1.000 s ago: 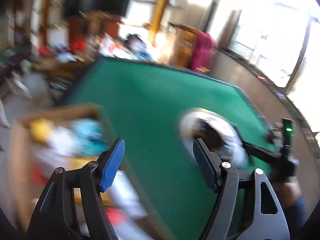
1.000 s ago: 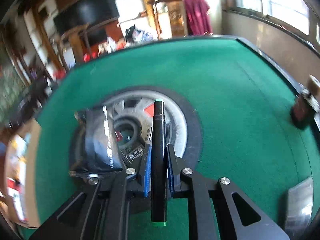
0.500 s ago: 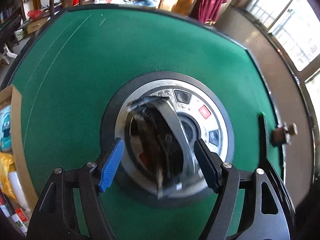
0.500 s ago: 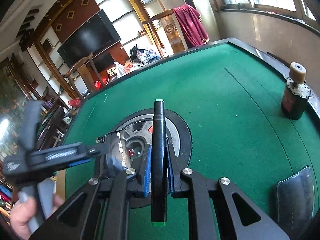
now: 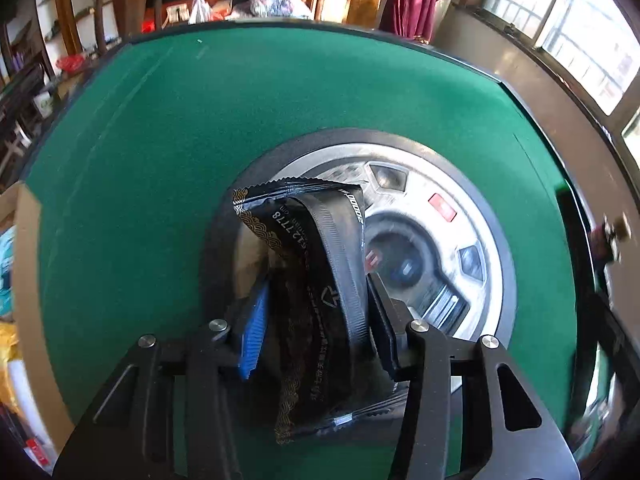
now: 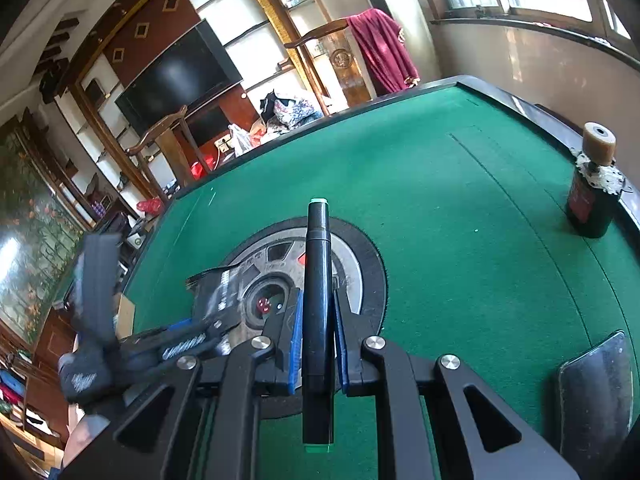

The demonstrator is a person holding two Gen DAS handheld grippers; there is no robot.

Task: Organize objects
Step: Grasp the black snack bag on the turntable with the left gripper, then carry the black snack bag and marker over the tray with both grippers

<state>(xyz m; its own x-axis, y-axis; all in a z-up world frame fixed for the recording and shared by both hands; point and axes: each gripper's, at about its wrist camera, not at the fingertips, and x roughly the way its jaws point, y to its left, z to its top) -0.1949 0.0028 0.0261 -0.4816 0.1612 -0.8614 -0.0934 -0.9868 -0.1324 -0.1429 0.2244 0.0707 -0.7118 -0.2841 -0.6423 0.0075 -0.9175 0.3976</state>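
Left claw [image 5: 316, 320] just closed onto black sachet [image 5: 316, 264] over round hub [image 5: 436, 240], right claw [image 6: 318, 344] clamps black marker [image 6: 317, 300].

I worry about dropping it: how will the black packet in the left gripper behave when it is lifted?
The black packet is probably floppy: it already bends and folds between the left gripper fingers. Its glossy film looks slippery, so it might slide. It seems light, being thin and flat.
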